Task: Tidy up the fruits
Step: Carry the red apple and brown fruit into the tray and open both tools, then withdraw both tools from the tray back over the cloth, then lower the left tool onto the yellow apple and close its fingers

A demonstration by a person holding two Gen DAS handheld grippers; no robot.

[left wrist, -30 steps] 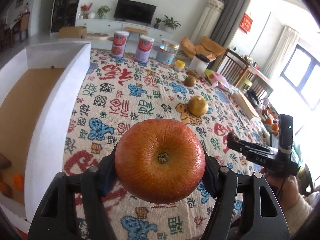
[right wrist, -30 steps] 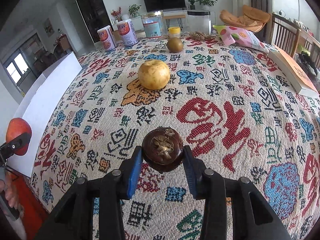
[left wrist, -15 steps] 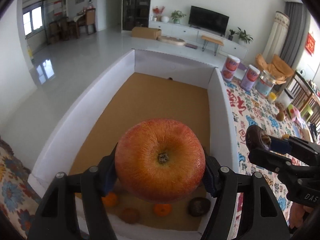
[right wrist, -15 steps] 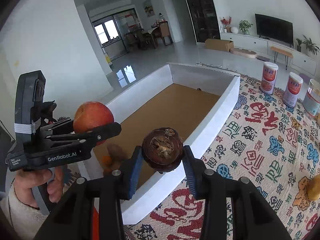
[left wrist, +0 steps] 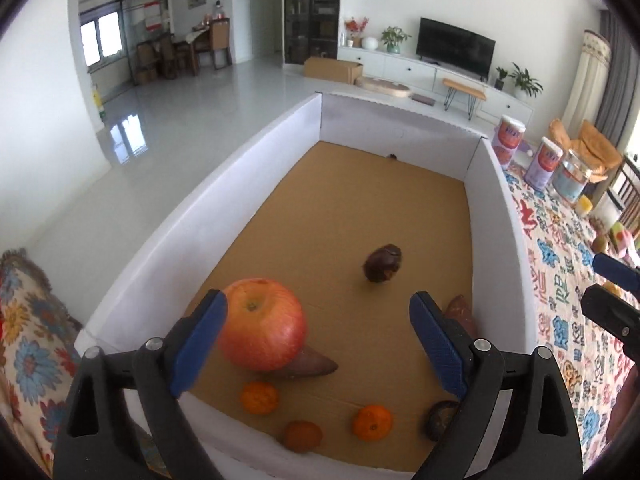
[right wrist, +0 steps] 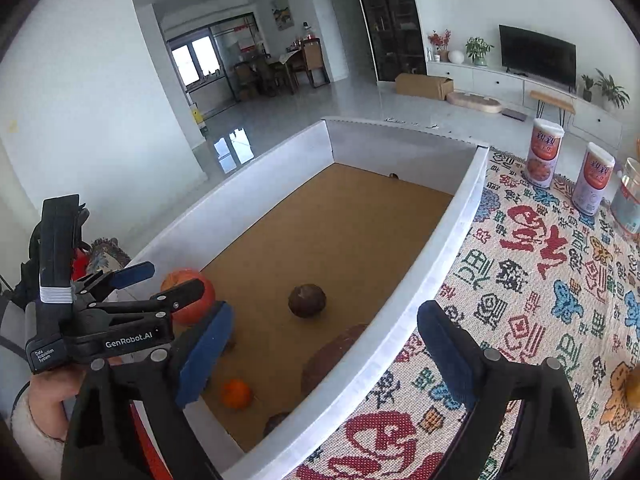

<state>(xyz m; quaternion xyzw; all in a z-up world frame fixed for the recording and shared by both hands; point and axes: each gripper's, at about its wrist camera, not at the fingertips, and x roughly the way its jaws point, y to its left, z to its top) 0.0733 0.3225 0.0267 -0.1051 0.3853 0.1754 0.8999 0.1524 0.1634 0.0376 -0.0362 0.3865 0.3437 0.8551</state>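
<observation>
A patterned tablecloth (right wrist: 532, 280) covered the table, woven with red, blue and green characters. Near its far edge stood two tall canisters (right wrist: 545, 153) with red-and-white labels, side by side, and just beside them a clear jar (left wrist: 573, 176) with a pale blue label. Beyond the table the room opened out — a dark television (left wrist: 456, 46) above a long white cabinet (left wrist: 420, 68), potted plants (left wrist: 394, 36) on top, and a cardboard carton (right wrist: 424, 85) on the glossy floor. A small wooden bench (left wrist: 464, 94) stood before the cabinet. Farther back, dining chairs (right wrist: 276, 68) surrounded a table by a window.
</observation>
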